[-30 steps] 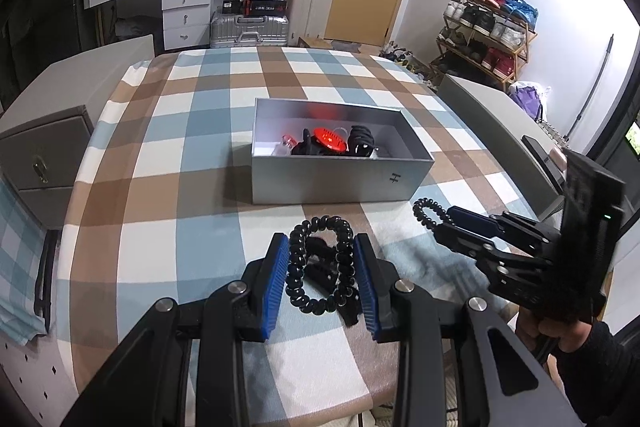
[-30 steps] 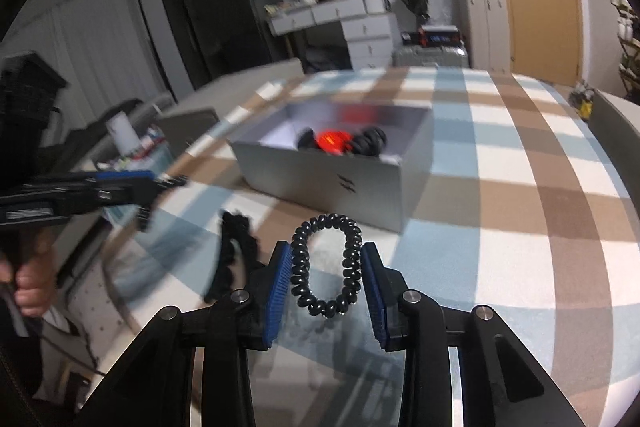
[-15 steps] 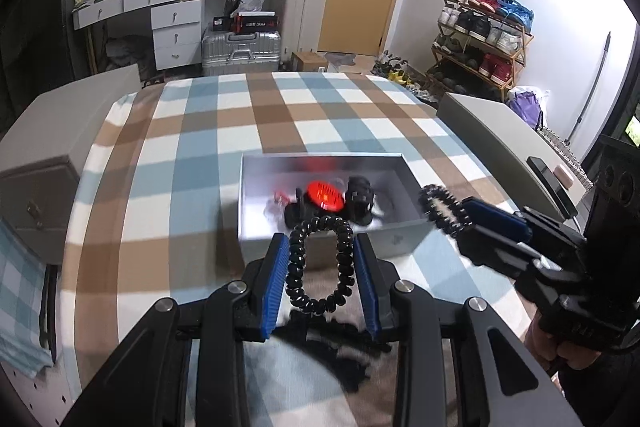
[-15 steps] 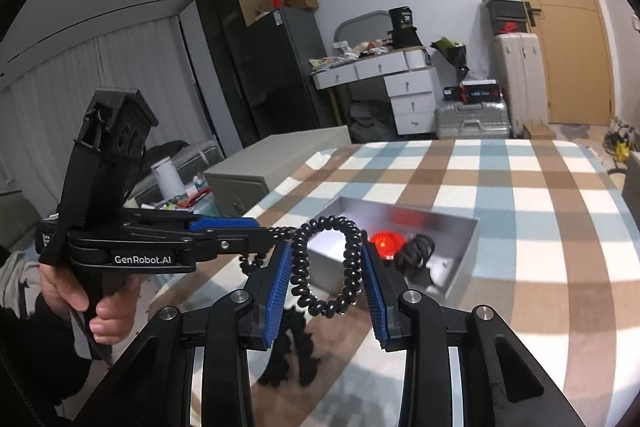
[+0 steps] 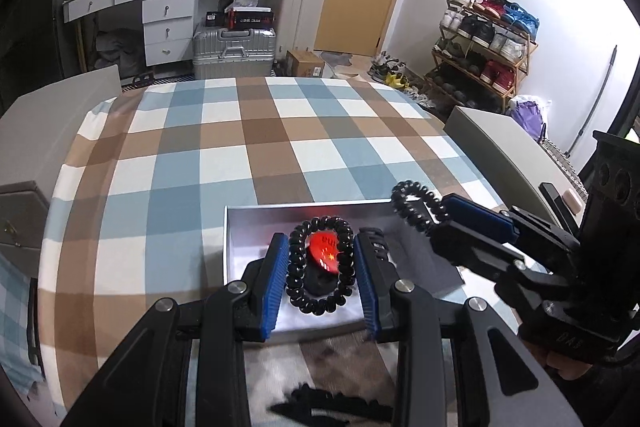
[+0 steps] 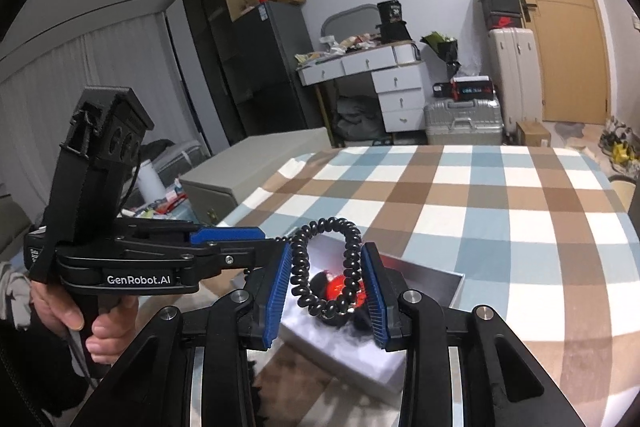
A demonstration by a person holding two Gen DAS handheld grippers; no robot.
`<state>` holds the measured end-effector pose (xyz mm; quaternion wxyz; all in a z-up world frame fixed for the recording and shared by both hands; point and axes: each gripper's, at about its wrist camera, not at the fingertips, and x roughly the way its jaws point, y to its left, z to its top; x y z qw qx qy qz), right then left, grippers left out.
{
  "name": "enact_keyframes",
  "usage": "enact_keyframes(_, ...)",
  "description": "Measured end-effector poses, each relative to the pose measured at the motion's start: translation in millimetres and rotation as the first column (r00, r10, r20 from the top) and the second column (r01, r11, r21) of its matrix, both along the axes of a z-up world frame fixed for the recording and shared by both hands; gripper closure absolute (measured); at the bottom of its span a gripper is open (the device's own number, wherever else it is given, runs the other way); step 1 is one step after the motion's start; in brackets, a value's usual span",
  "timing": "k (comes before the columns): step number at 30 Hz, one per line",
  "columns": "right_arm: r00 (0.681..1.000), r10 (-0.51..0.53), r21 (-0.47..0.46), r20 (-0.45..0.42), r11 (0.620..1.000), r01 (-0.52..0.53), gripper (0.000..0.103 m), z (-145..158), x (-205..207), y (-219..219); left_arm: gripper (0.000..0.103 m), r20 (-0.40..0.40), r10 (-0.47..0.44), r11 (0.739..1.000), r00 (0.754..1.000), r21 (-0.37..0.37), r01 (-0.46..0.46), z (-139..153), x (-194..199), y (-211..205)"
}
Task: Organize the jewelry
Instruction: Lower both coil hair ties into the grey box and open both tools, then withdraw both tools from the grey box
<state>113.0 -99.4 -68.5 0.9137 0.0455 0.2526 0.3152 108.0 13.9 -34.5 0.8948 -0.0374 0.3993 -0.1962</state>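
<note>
two black bead bracelets are up in the air, one per gripper, both over the silver box (image 5: 256,259). left gripper (image 5: 322,279) points forward and down over the box's near half, blue pads pinching the left bracelet (image 5: 322,269) on both sides so the loop stands between them. right gripper (image 6: 326,281) pinches the right bracelet (image 6: 326,267) the same way; in the left wrist view it comes in from the right side, angled toward the box's far right corner, bracelet (image 5: 416,205) sticking out past the fingertips. left hand (image 6: 84,323) wraps the handle at lower left of the right wrist view, body of that tool level, tip crossing just beside the right gripper's left pad. inside the box a red round piece (image 5: 326,251) and some dark items, too blurred to name. box sits on the plaid tabletop (image 5: 180,167), near its front edge. more dark beaded stuff (image 5: 328,405) lies on the cloth under the left gripper, blurry.
</note>
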Motion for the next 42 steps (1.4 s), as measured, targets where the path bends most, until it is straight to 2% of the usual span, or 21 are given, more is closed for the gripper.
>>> enact_keyframes(10, 0.998, -0.037, -0.030, -0.048, 0.999, 0.036, 0.067, -16.0, 22.3, -1.8, 0.076, -0.041, -0.018, 1.000, 0.999, -0.012, 0.017, -11.4, 17.9, -4.8)
enact_keyframes(18, 0.997, -0.051, -0.034, -0.060, 0.998, 0.049, 0.061, -21.1, 26.6, -3.9, 0.075, -0.057, -0.033, 0.999, 0.998, -0.022, 0.031, -15.0, 25.4, -7.6)
enact_keyframes(20, 0.997, -0.058, -0.039, -0.055, 0.998, 0.055, 0.056, -21.6, 26.3, -3.6, 0.070, -0.055, -0.031, 0.999, 0.998, -0.037, 0.029, -14.3, 25.3, -6.6)
enact_keyframes(22, 0.997, -0.065, -0.044, -0.043, 0.997, 0.063, 0.054, -20.9, 24.8, -3.1, 0.061, -0.049, -0.019, 0.999, 0.999, -0.033, 0.018, -13.8, 25.9, -5.3)
enact_keyframes(24, 0.997, -0.070, -0.047, -0.037, 0.997, 0.068, 0.051, -20.5, 23.3, -3.9, 0.057, -0.041, -0.007, 1.000, 0.999, -0.026, 0.006, -13.8, 25.9, -4.5)
enact_keyframes(26, 0.997, -0.059, -0.052, -0.046, 0.997, 0.056, 0.041, -21.0, 22.5, -4.2, 0.048, -0.053, 0.012, 1.000, 0.999, -0.025, -0.013, -14.9, 26.4, -2.1)
enact_keyframes(27, 0.997, -0.061, -0.054, -0.047, 0.997, 0.059, 0.040, -21.1, 21.3, -5.0, 0.042, -0.057, 0.016, 0.999, 0.998, -0.032, -0.018, -15.4, 26.9, -0.7)
enact_keyframes(33, 0.995, -0.090, -0.031, -0.034, 0.996, 0.089, 0.036, -14.4, 8.3, -15.0, 0.041, -0.057, 0.042, 0.998, 0.998, -0.034, -0.044, -10.7, 18.3, 5.2)
enact_keyframes(39, 0.993, -0.120, -0.014, 0.011, 0.993, 0.120, 0.022, -0.5, -7.5, -22.7, 0.040, -0.027, 0.067, 0.998, 0.997, -0.009, -0.068, -1.6, 3.4, 9.3)
enact_keyframes(42, 0.991, -0.128, -0.005, 0.032, 0.992, 0.128, 0.019, 6.5, -16.1, -24.0, 0.024, -0.010, 0.110, 0.994, 0.994, 0.016, -0.110, 2.8, -5.4, 13.3)
